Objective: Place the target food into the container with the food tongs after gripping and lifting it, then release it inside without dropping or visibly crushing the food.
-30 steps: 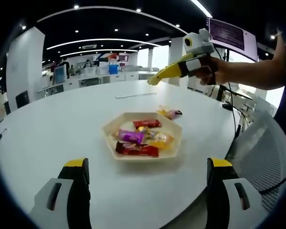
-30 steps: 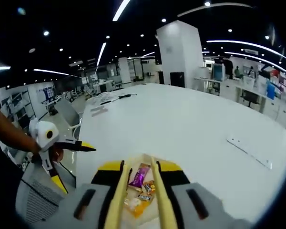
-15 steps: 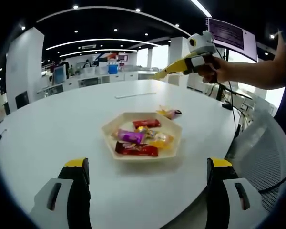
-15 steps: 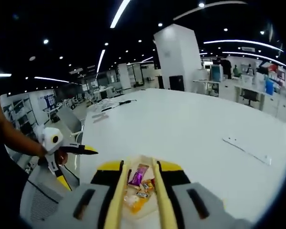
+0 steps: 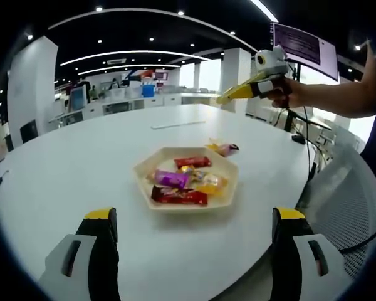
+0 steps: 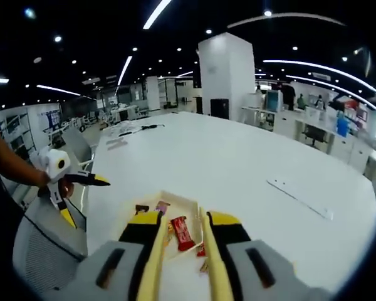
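Wrapped candies point(image 5: 183, 182) heaped in hexagonal tray point(image 5: 145, 168) on round white table point(image 5: 62, 163); one pink candy point(image 5: 224, 149) lies on table just beyond tray's far edge. Right gripper point(image 5: 237, 94) raised above tray, pinching yellow food tongs point(image 6: 183, 263), tips slightly apart, nothing between. Left gripper point(image 5: 192, 231) near tray, jaws spread, idle. Judged step: approach, grip not begun. Next: lower tongs onto one candy, close gently. Open office beyond, ceiling lights, desks.

In the right gripper view, the near part of the tray point(image 6: 175, 202) is hidden behind the yellow tongs point(image 6: 182, 263). The candies' point(image 5: 178, 186) labels are too small to read. The far desks point(image 5: 122, 97) are blurry.
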### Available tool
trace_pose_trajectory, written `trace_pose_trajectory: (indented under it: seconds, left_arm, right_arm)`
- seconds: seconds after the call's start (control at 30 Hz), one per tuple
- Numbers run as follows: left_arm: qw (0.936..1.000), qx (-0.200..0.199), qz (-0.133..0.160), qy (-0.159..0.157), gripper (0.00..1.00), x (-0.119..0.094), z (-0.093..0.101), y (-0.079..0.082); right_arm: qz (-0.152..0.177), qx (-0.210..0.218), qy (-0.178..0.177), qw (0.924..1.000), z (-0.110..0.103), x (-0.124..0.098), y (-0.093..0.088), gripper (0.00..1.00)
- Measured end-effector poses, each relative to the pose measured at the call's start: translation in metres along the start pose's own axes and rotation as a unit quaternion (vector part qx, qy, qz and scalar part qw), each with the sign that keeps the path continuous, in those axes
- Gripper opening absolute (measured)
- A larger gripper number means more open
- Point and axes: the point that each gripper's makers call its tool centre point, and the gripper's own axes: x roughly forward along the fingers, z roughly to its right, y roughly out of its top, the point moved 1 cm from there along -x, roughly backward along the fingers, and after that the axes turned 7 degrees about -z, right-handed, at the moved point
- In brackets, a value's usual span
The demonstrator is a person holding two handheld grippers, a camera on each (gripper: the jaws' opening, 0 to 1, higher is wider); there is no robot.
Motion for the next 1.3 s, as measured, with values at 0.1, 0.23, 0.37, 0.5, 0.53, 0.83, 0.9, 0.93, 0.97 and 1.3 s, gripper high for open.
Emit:
trace_pose_trajectory:
  seconds: [0.1,0.23,0.37,0.5,0.53,0.83,0.9,0.93,0.97,1.3]
  left_arm:
    - [1.0000,0.001,0.000,0.000,1.00,0.000,0.000,0.000]
    - [1.0000,0.000,-0.001,-0.001,1.00,0.000,0.000,0.000]
    - [1.0000,0.001,0.000,-0.001,1.00,0.000,0.000,0.000]
    - [1.0000,0.003,-0.002,-0.002,1.00,0.001,0.001,-0.001]
    - [1.0000,0.003,-0.002,-0.003,1.00,0.001,0.001,-0.001]
    - [1.0000,0.003,-0.005,-0.005,1.00,0.001,0.002,-0.001]
    - [1.0000,0.004,-0.006,-0.006,1.00,0.001,0.002,-0.002]
    - [1.0000,0.004,-0.006,-0.006,1.00,0.001,0.002,-0.001]
    - [0.9999,0.005,-0.006,-0.007,1.00,0.001,0.003,-0.001]
    - [0.9999,0.007,-0.011,0.000,1.00,0.002,0.001,-0.004]
  right_arm:
    - [0.001,0.005,-0.010,0.9999,0.006,-0.007,-0.005,0.27]
    - [-0.004,0.015,-0.025,0.9996,0.015,-0.017,-0.016,0.27]
    - [-0.010,0.018,-0.045,0.9988,0.027,-0.028,-0.027,0.27]
    - [-0.020,0.020,-0.063,0.9976,0.039,-0.038,-0.041,0.27]
    - [-0.022,0.023,-0.065,0.9974,0.042,-0.040,-0.044,0.27]
    - [-0.030,0.017,-0.066,0.9972,0.043,-0.045,-0.056,0.27]
    - [-0.034,0.012,-0.061,0.9975,0.043,-0.043,-0.057,0.27]
    - [-0.035,0.010,-0.059,0.9976,0.043,-0.041,-0.057,0.27]
    - [-0.035,0.007,-0.053,0.9979,0.043,-0.040,-0.056,0.27]
    - [-0.054,-0.032,-0.007,0.9980,0.046,-0.020,-0.067,0.27]
